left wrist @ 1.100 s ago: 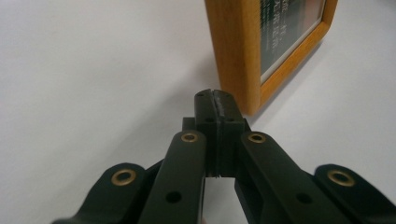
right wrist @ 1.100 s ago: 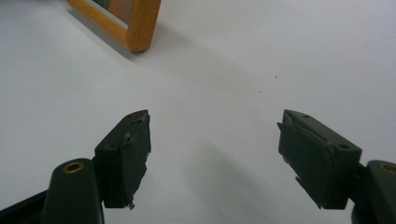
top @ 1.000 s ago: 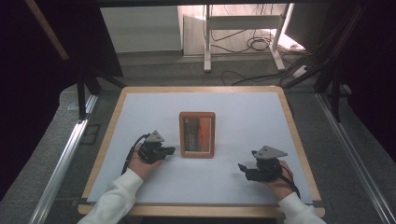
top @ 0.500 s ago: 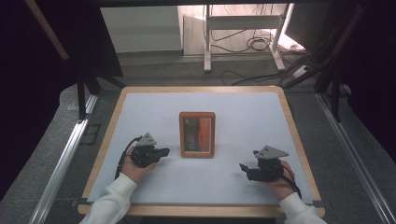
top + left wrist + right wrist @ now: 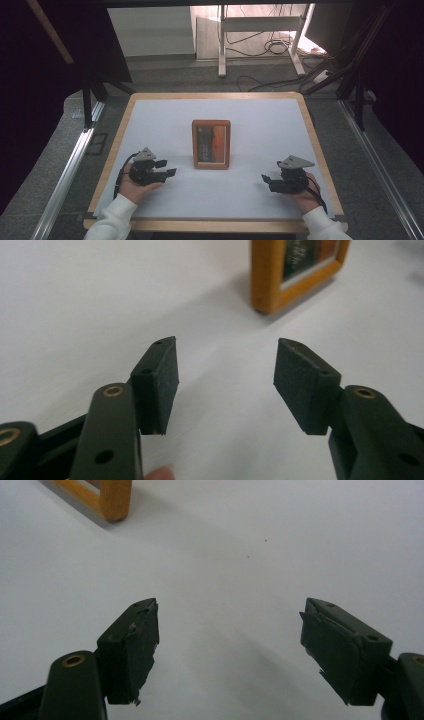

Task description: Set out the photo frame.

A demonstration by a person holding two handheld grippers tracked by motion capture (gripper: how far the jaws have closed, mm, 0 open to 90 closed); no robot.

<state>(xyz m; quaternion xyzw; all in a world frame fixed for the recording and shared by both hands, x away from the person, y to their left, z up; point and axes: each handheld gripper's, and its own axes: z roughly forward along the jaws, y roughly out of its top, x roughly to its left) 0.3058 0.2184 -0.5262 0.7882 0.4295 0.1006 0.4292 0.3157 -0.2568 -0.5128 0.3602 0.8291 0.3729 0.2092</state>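
Though near, frame (image 5: 211, 144) between hand-held grippers

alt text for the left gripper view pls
The left tool, seen along its two black jaws, stands open over a white table with nothing between the pads. Beyond them, at the upper right, a corner of a wooden picture frame lies on the surface, apart from the jaws.

Cut-off and blurred parts

The frame (image 5: 295, 270) runs off the top edge in the left gripper view, its picture blurred; in the right gripper view only one wooden corner of it shows at the top edge. In the high view its picture is too small to read.
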